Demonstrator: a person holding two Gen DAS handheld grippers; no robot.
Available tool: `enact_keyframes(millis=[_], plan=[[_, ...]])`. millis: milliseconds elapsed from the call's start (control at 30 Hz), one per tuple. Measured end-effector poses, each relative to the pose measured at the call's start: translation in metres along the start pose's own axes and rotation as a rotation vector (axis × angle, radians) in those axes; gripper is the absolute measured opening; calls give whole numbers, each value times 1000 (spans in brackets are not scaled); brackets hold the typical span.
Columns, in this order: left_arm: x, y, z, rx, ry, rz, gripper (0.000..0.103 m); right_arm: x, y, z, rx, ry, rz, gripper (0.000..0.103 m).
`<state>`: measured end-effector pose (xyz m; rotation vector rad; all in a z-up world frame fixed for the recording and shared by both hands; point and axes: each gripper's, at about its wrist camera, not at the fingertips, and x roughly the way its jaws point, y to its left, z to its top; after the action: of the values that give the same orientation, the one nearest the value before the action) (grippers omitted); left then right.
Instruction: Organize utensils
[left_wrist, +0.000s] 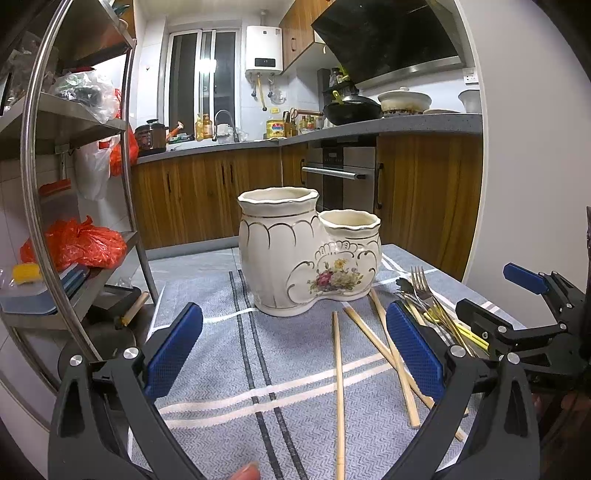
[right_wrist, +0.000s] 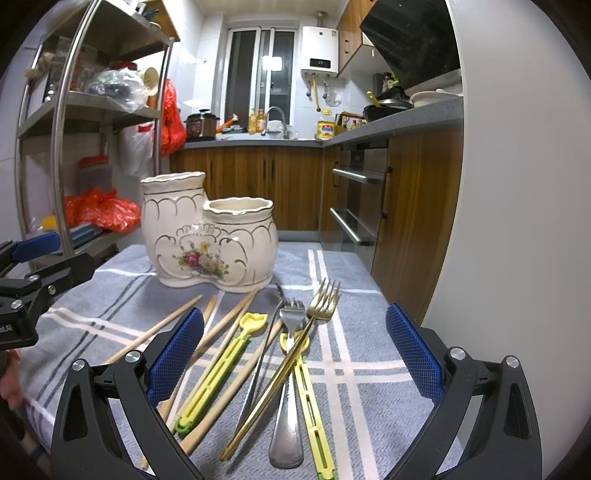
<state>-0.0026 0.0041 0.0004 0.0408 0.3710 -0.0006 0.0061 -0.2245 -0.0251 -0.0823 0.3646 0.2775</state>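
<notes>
A cream ceramic two-cup utensil holder (left_wrist: 308, 251) with a flower print stands on the grey striped cloth (left_wrist: 229, 350); it also shows in the right wrist view (right_wrist: 208, 236). Both cups look empty. Wooden chopsticks (left_wrist: 338, 387) lie in front of it. My left gripper (left_wrist: 295, 354) is open and empty above the cloth. My right gripper (right_wrist: 295, 354) is open and empty above a pile: a gold fork (right_wrist: 284, 365), a steel fork (right_wrist: 290, 387), yellow plastic tongs (right_wrist: 218, 373), a dark spoon (right_wrist: 264, 350) and chopsticks (right_wrist: 221, 332).
A steel shelf rack (left_wrist: 77, 206) with red bags stands left of the table. Wooden kitchen cabinets (left_wrist: 207, 195) and an oven (left_wrist: 341, 173) are behind. A white wall (right_wrist: 517, 184) is close on the right. The right gripper shows at the left view's right edge (left_wrist: 517, 314).
</notes>
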Motion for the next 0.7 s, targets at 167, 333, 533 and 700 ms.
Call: enact_keyframes(millis=[167, 333, 533, 700], plan=[[-1, 1, 0, -5, 0, -1, 98, 0, 0, 0, -1, 1, 0, 98], [0, 1, 0, -3, 0, 3, 98, 0, -1, 1, -2, 3, 0, 98], [0, 2, 0, -5, -1, 4, 98, 2, 1, -1, -2, 4, 1, 98], [0, 2, 0, -5, -1, 3, 98, 1, 2, -1, -2, 4, 1, 98]])
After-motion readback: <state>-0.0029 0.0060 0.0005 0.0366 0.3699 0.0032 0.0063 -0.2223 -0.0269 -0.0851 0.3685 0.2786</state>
